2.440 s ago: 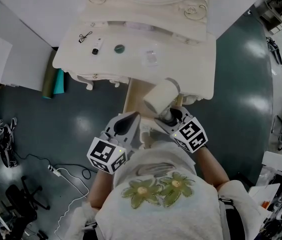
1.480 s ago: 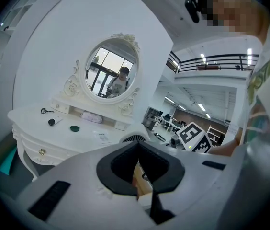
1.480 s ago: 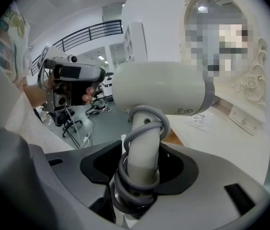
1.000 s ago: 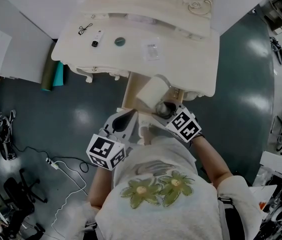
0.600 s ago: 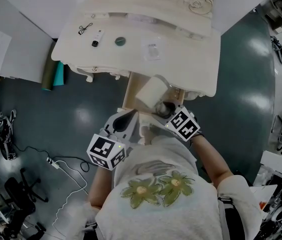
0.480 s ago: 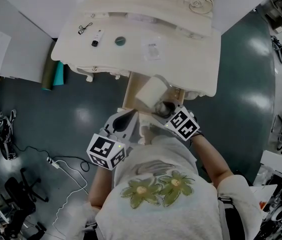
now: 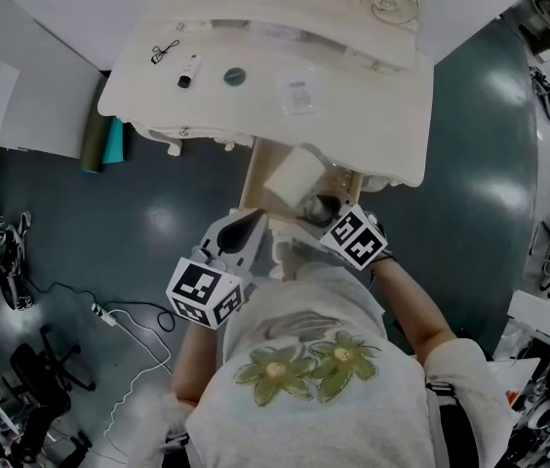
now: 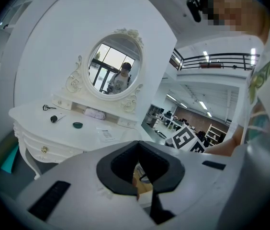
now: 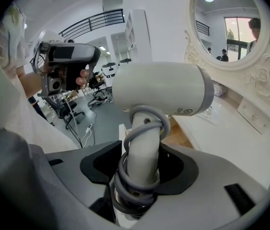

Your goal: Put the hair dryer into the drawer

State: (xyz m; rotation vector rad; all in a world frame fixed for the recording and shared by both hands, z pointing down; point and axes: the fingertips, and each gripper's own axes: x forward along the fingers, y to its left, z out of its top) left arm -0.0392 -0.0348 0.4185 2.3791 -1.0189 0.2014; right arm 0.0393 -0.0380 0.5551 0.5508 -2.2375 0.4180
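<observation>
Two grippers are held close in front of the person's flower-printed shirt (image 7: 299,369), side by side but not touching. The left gripper (image 7: 254,224) has its jaws brought together with nothing between them; through the notch in its dark pads only a sliver of pale wood and a bit of cord can be seen. The right gripper (image 9: 142,172) is clamped on the handle of the hair dryer (image 9: 161,90), pads pressing the handle from both sides. A grey cord (image 9: 143,131) is wound in loops round that handle, down to the jaws. The dryer stands handle-down, its white barrel lying crosswise above the gripper.

Seen from the head view, the barrel hangs over the open drawer (image 7: 258,169), which is pulled out from the front of the white tabletop (image 7: 377,115); whether the dryer touches the drawer's wooden bottom cannot be told. Farther back on the tabletop lie a clear packet (image 7: 297,94), a dark green round lid (image 7: 234,76), a small black-capped tube (image 7: 188,69) and a little black wire item (image 7: 165,51), all apart from one another. Behind them rises an oval mirror (image 8: 114,71) in a carved white frame
</observation>
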